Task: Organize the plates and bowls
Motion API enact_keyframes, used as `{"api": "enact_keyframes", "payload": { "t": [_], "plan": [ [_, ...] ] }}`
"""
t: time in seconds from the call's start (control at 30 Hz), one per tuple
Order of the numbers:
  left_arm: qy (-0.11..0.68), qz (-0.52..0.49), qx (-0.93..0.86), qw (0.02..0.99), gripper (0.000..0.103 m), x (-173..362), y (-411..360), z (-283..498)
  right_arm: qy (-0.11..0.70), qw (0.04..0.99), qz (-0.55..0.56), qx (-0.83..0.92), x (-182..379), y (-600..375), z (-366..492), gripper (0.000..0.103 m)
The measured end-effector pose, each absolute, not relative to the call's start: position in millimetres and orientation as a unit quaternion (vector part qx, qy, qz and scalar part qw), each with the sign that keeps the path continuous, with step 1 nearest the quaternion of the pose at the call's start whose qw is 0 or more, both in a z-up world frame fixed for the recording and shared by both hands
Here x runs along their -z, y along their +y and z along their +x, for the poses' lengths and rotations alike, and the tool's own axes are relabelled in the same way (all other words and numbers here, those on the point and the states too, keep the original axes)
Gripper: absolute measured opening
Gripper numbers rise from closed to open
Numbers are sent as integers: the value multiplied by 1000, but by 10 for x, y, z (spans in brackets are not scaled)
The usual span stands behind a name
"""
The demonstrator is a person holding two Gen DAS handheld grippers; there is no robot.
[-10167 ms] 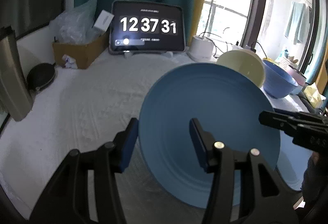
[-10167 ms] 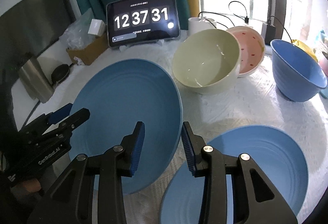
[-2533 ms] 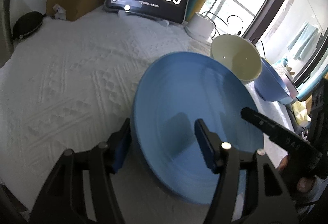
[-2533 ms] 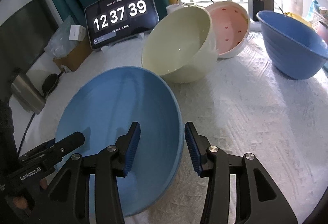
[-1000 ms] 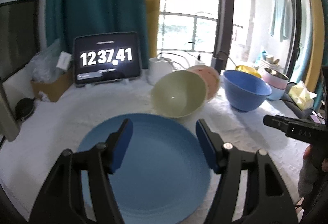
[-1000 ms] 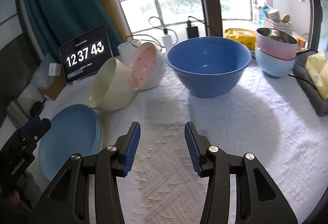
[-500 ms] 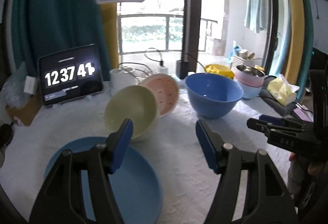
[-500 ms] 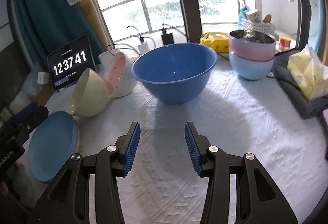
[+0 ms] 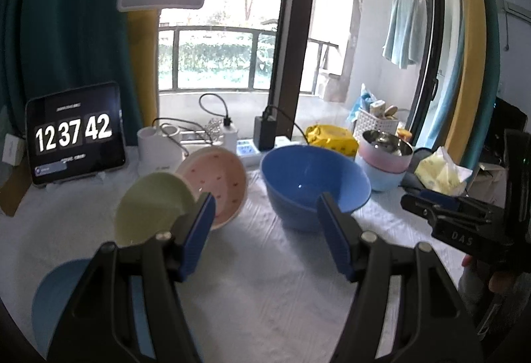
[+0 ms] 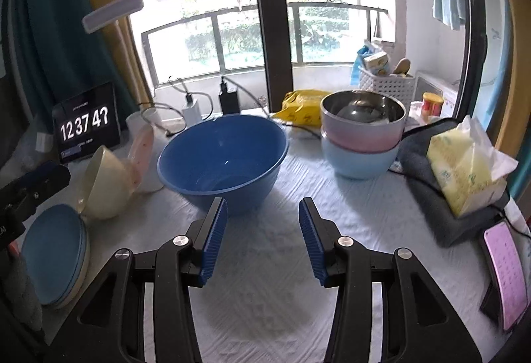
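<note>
Both empty and spread wide, left tool (image 9: 265,230) and right tool (image 10: 262,240) aimed at the blue bowl (image 10: 222,160), plates (image 10: 54,256) already stacked left of it, presumably for nesting bowls next.

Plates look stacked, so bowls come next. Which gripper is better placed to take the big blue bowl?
Probably the right gripper: open and empty, with the big blue bowl centred just beyond its fingers. The left gripper, also open, sees it off-centre.
</note>
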State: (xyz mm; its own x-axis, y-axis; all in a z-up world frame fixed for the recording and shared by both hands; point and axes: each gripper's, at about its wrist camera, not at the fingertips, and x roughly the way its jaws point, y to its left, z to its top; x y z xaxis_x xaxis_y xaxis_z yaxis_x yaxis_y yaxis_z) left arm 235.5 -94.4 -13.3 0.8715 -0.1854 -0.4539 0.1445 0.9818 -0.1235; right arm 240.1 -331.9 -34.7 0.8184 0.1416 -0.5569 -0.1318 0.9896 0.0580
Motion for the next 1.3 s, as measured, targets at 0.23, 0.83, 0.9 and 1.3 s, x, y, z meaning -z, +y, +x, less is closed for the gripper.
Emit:
{"api": "enact_keyframes", "payload": {
  "t": [0.23, 0.83, 0.9, 1.3],
  "plan": [
    [238, -83, 79, 964, 65, 130, -1053, 2678, 280, 956, 37, -77, 276, -3432, 2568, 48],
    [299, -124, -6, 946, 65, 654, -1151, 3234, 314, 936, 130, -90, 792, -3469, 3207, 55],
    [306, -122, -4, 944, 65, 701, -1172, 3257, 319, 935, 131, -90, 818, -3454, 3217, 56],
    [336, -95, 32, 937, 65, 828, -1333, 3338, 359, 914, 159, -97, 903, -3437, 3290, 63]
  ]
}}
